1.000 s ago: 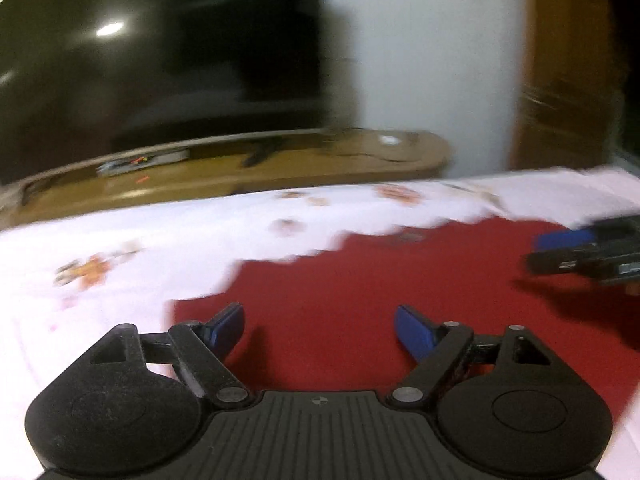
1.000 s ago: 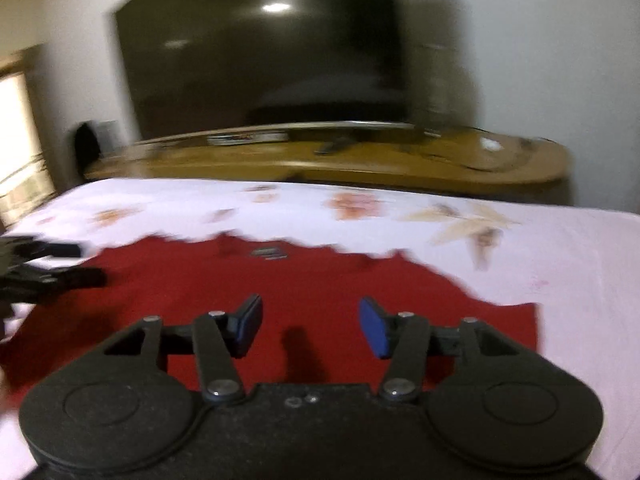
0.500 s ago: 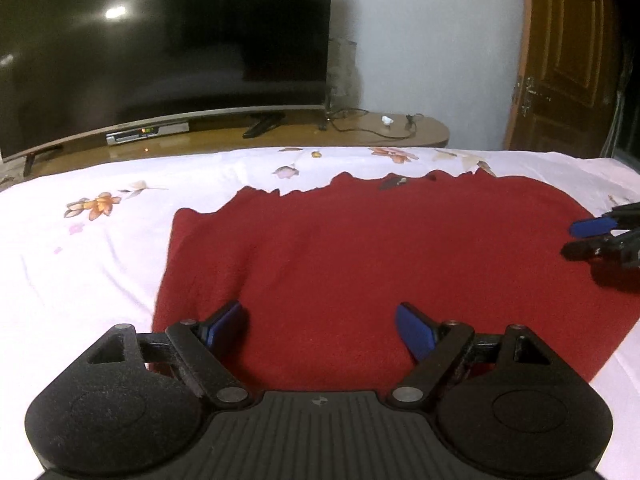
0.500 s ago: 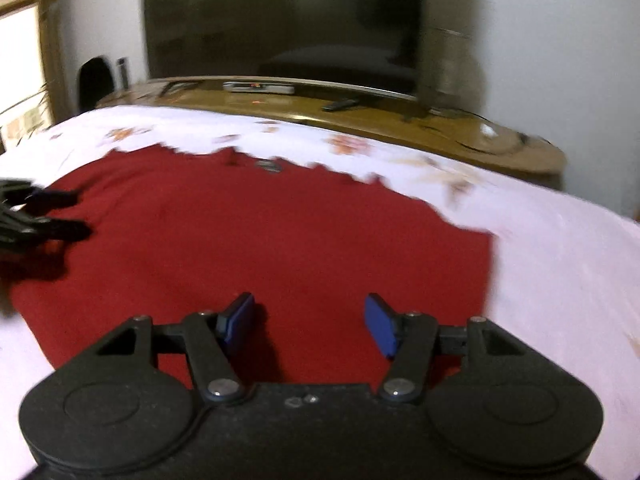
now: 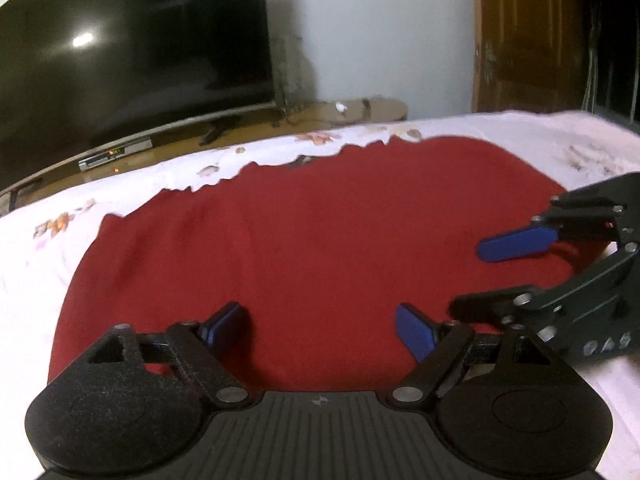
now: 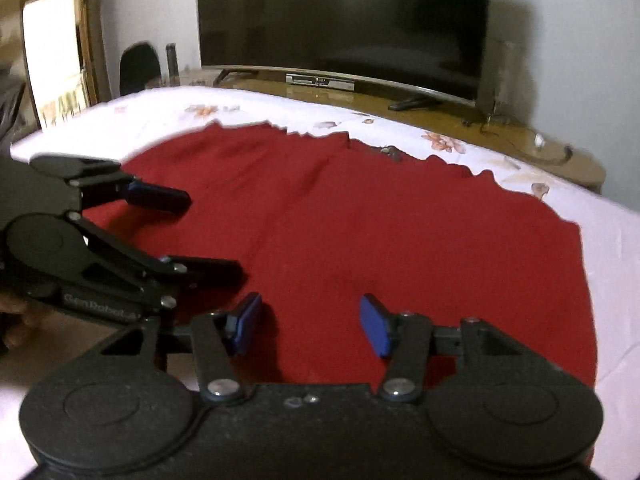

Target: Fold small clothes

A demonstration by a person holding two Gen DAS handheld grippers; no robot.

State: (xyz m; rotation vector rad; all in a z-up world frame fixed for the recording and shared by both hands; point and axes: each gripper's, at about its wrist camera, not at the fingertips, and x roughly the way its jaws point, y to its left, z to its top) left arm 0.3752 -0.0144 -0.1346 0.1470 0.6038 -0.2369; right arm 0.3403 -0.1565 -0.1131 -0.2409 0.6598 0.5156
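Note:
A dark red garment [image 5: 320, 240] lies spread flat on a white floral bedsheet [image 5: 120, 184]; it also shows in the right wrist view [image 6: 380, 220]. My left gripper [image 5: 320, 324] is open and empty over the garment's near edge. My right gripper [image 6: 310, 324] is open and empty over the same near edge, further right. Each gripper shows in the other's view: the right one [image 5: 476, 276] at the right side, the left one [image 6: 212, 232] at the left side, both open, close together.
A large dark television [image 6: 344, 20] stands on a low wooden stand [image 6: 440, 112] beyond the bed. A wooden door [image 5: 528, 36] is at the far right of the left wrist view. A dark chair [image 6: 138, 64] and a shelf are at the left.
Both grippers have come closer together over the garment's near edge; each now looms large in the other's view. The garment has not moved.

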